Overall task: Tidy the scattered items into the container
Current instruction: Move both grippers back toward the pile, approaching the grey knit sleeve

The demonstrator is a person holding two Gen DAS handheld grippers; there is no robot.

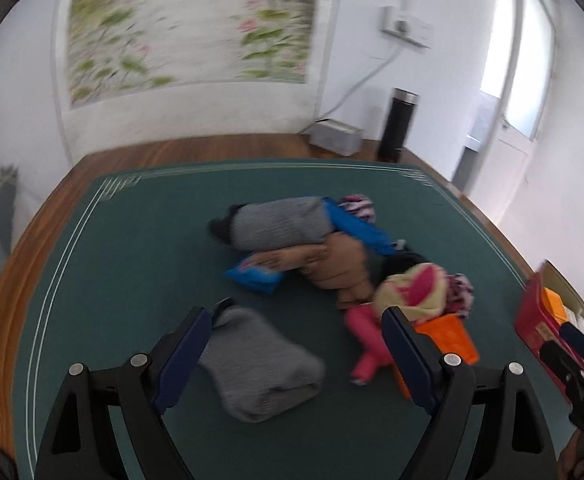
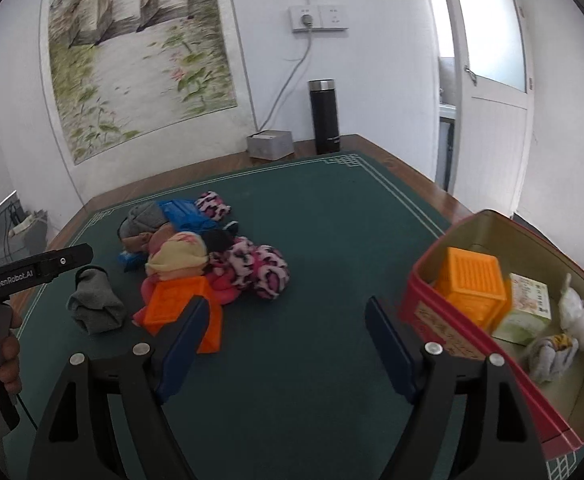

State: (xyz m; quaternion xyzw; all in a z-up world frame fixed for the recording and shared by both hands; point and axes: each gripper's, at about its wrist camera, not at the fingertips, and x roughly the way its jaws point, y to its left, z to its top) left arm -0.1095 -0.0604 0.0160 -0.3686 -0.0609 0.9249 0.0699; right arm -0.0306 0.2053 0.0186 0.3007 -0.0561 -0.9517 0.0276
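Both jaws stood apart, nothing between the pads: the left gripper (image 1: 296,354) over a grey sock (image 1: 259,372), the right gripper (image 2: 287,344) over bare mat (image 2: 332,220). Beside it the tin (image 2: 444,328), cut off at the frame edge, held an orange block (image 2: 472,284), a carton and rolled socks. Clothes in the pile (image 2: 211,256) overlapped, blurred and hard to separate.

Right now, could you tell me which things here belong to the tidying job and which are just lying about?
Job:
- red tin
- grey sock bundle
- orange block
- pink patterned socks
- blue packet

Lying about:
- black flask
- grey box
- wall socket
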